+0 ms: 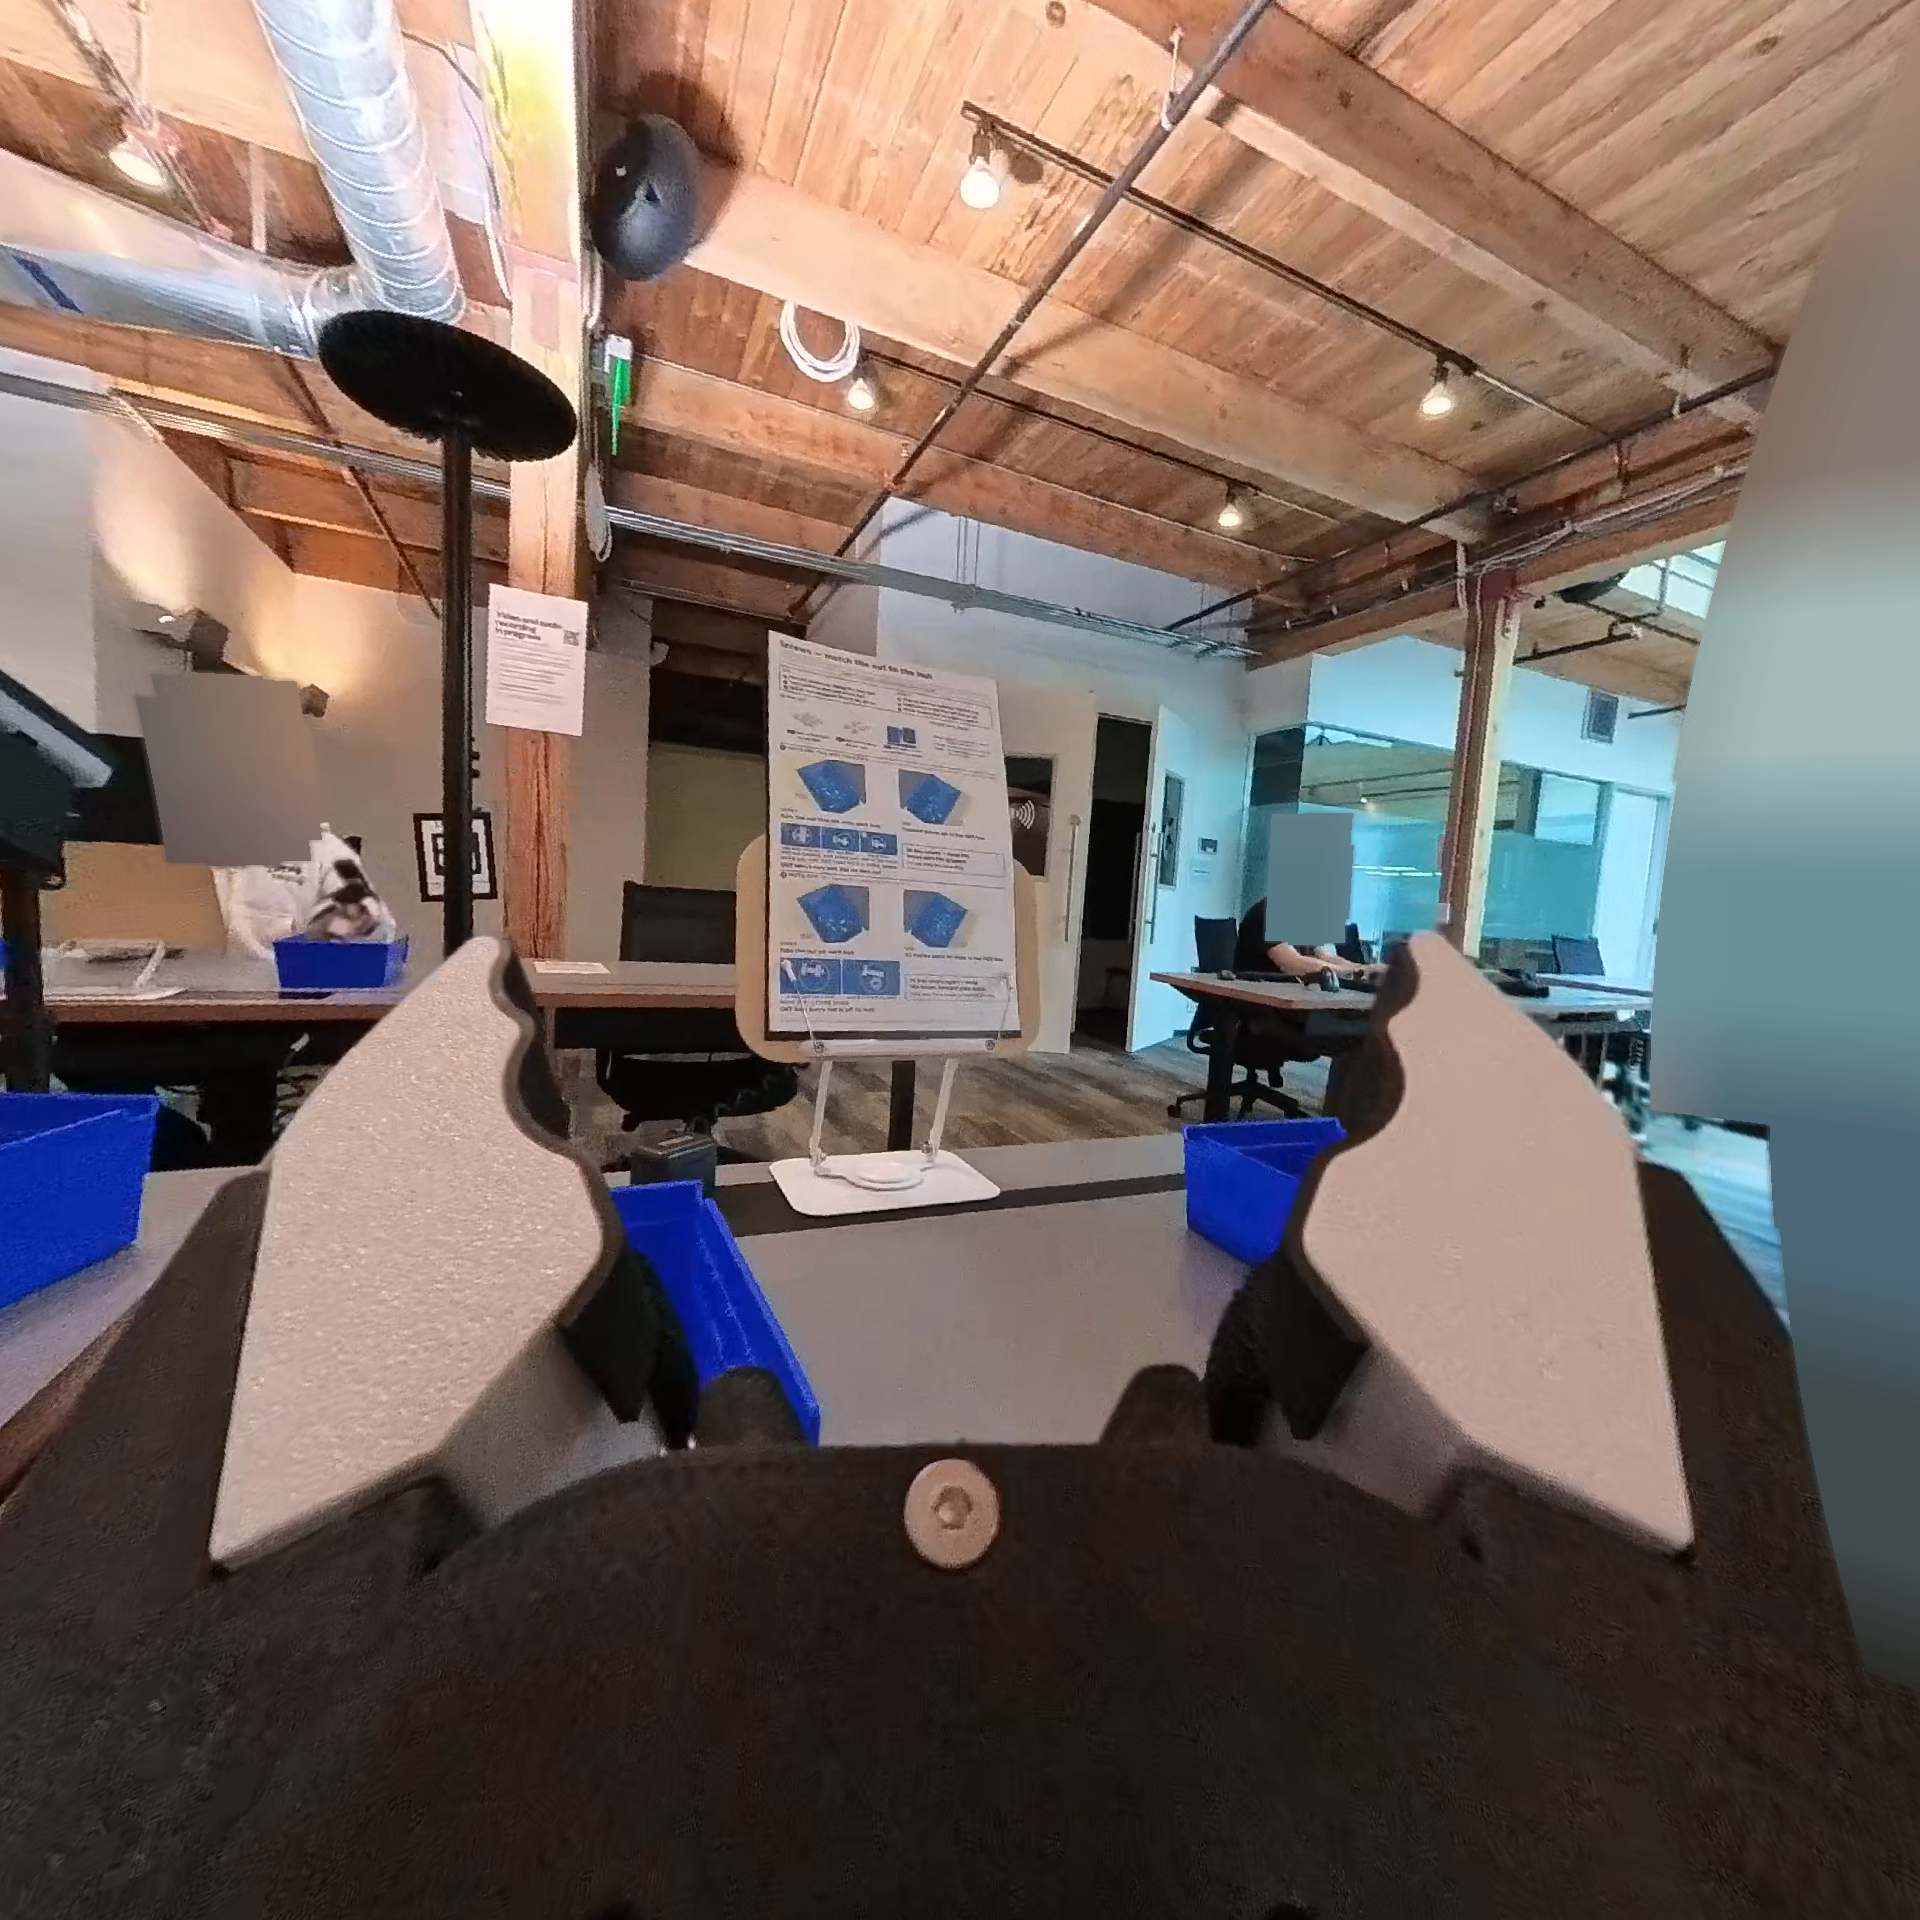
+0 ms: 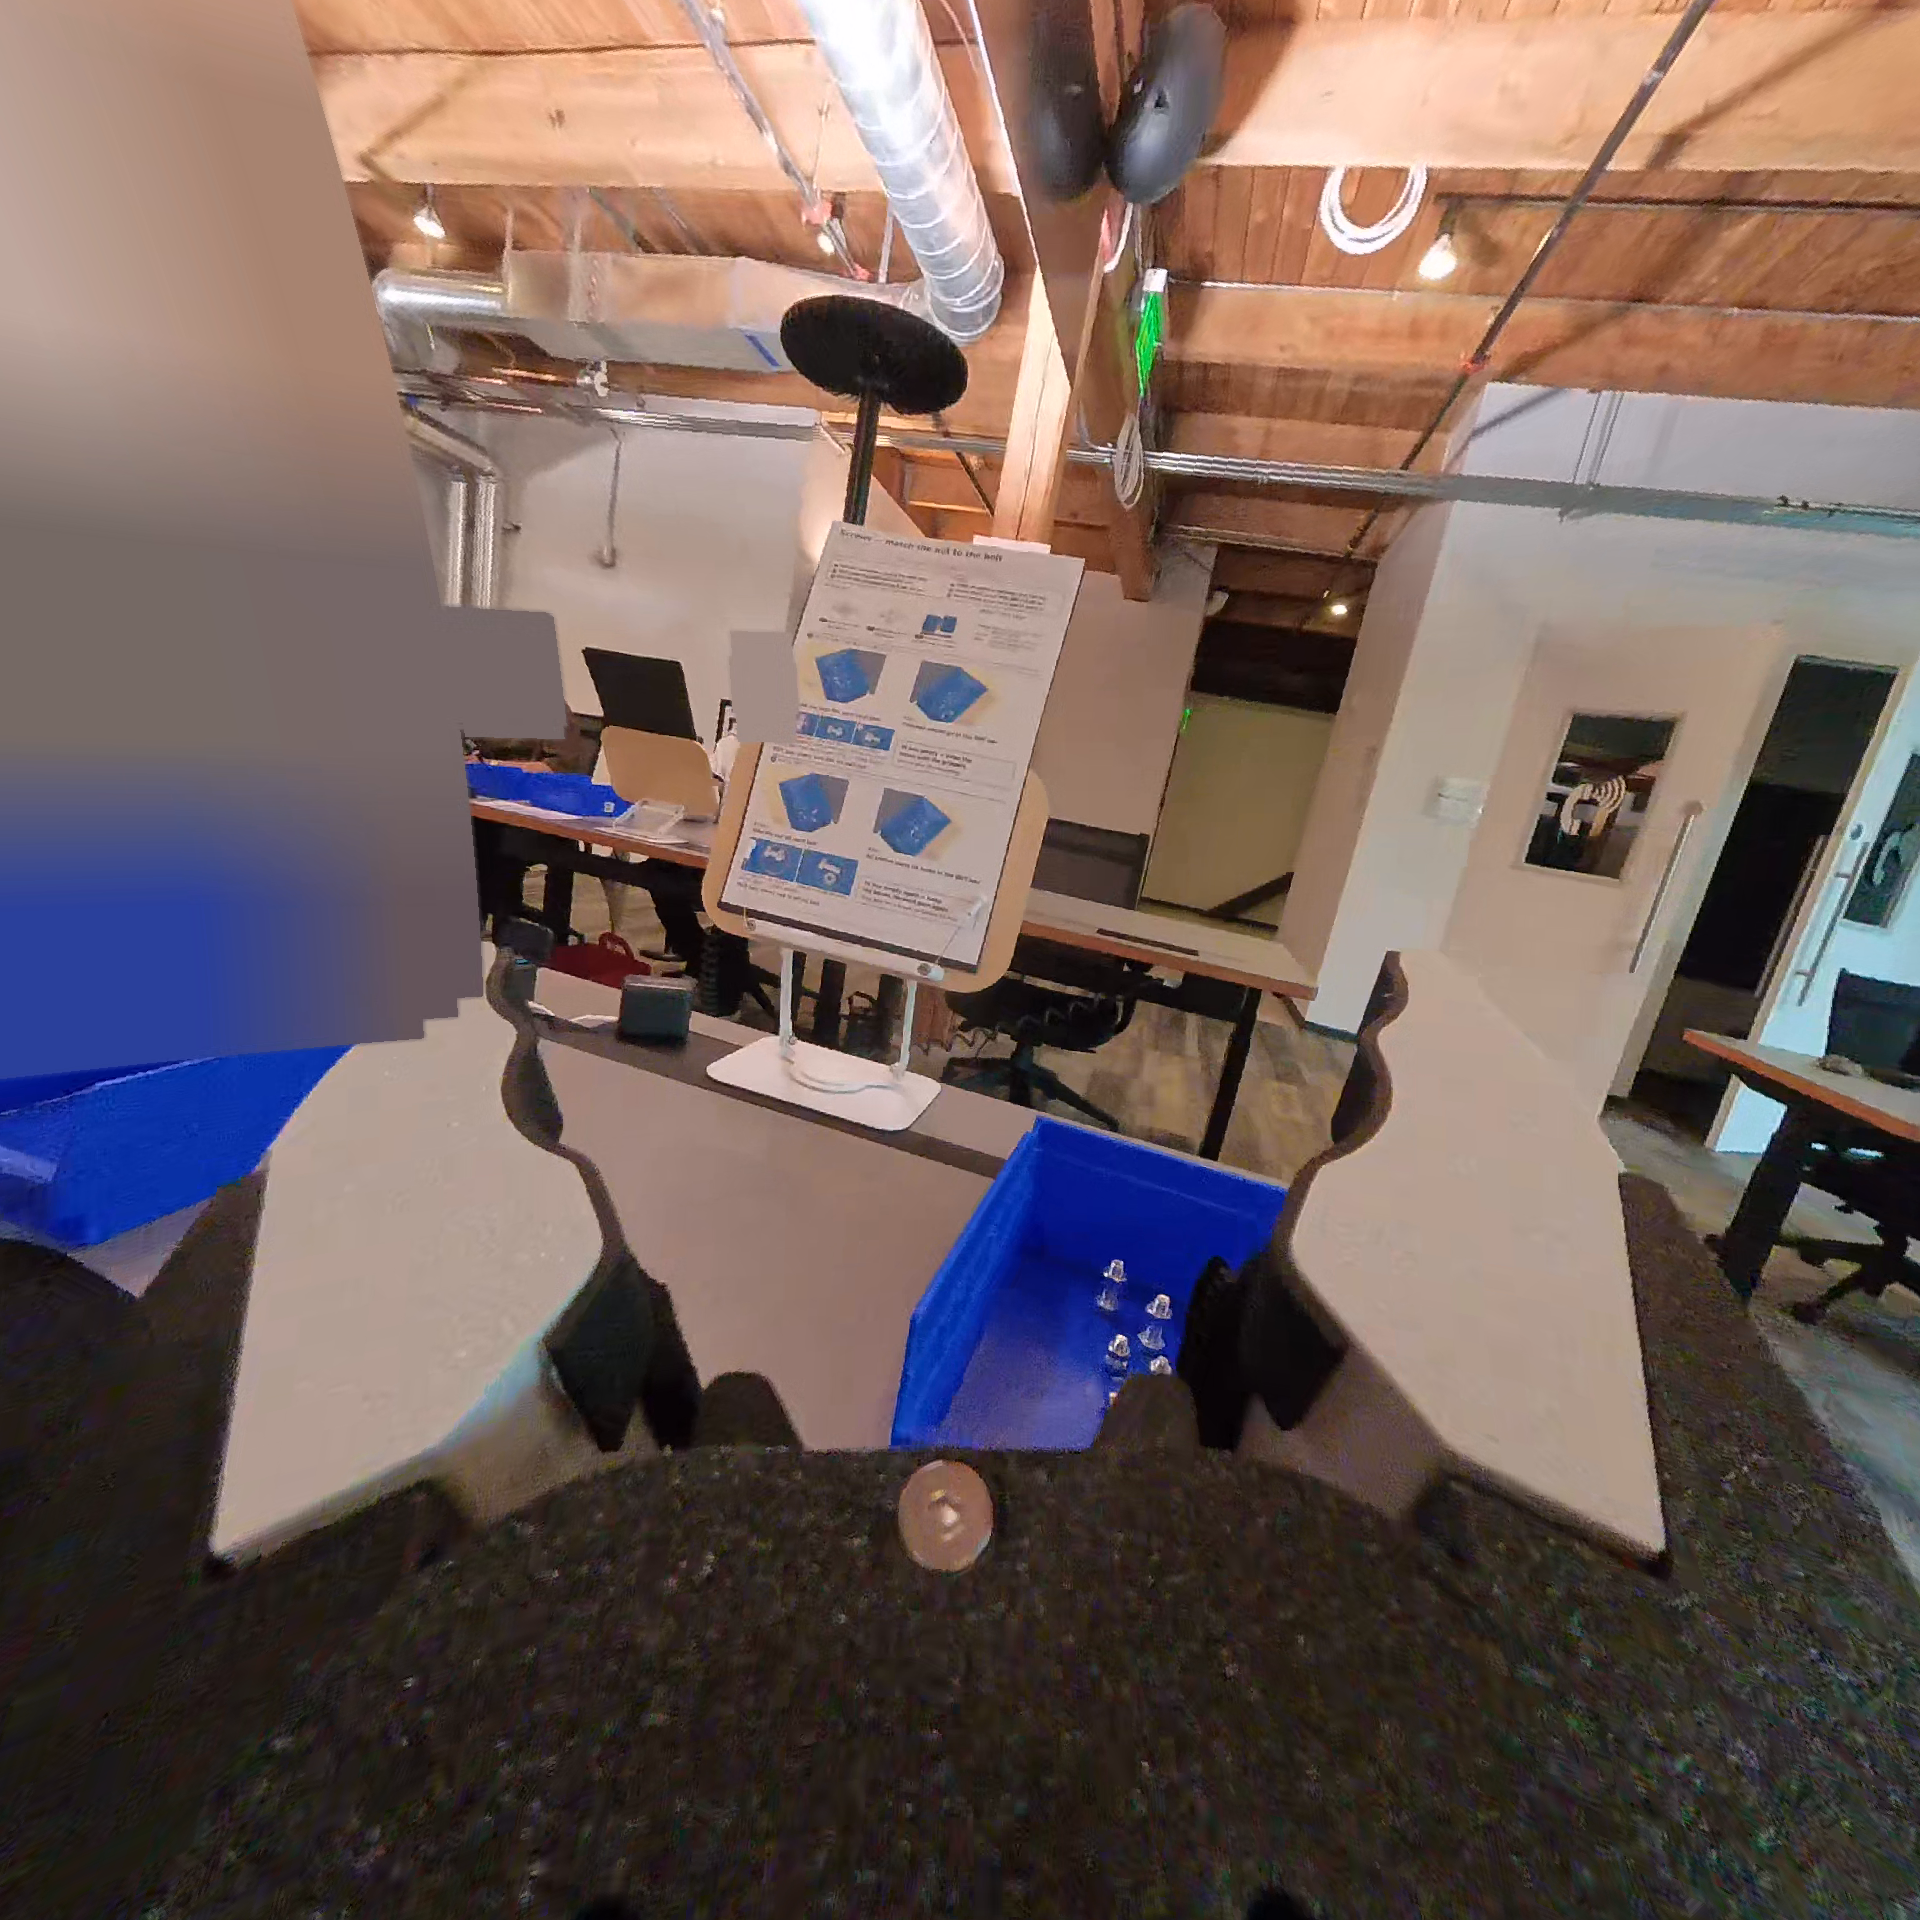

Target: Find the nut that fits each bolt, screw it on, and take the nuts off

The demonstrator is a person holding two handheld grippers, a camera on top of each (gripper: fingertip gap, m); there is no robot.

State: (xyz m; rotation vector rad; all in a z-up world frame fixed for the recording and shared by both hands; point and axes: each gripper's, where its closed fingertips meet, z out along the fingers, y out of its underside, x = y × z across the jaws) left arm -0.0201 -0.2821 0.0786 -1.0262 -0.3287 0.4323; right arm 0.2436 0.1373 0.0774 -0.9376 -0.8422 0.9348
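Note:
My left gripper (image 1: 961, 977) is wide open with nothing between its fingers, raised above a grey table (image 1: 987, 1320). A blue bin (image 1: 727, 1299) lies under its left finger and another blue bin (image 1: 1247, 1174) by its right finger. My right gripper (image 2: 940, 987) is also wide open and empty. Below its right finger is a blue bin (image 2: 1039, 1268) with several small clear bolts (image 2: 1132, 1320) standing on its floor. No nuts show in either view.
An instruction sheet on a white stand (image 1: 888, 852) sits at the table's far edge, also in the right wrist view (image 2: 894, 769). A small dark box (image 2: 655, 1008) sits near it. Another blue bin (image 1: 62, 1184) lies at the far left. Desks, chairs and a seated person (image 1: 1299, 935) are behind.

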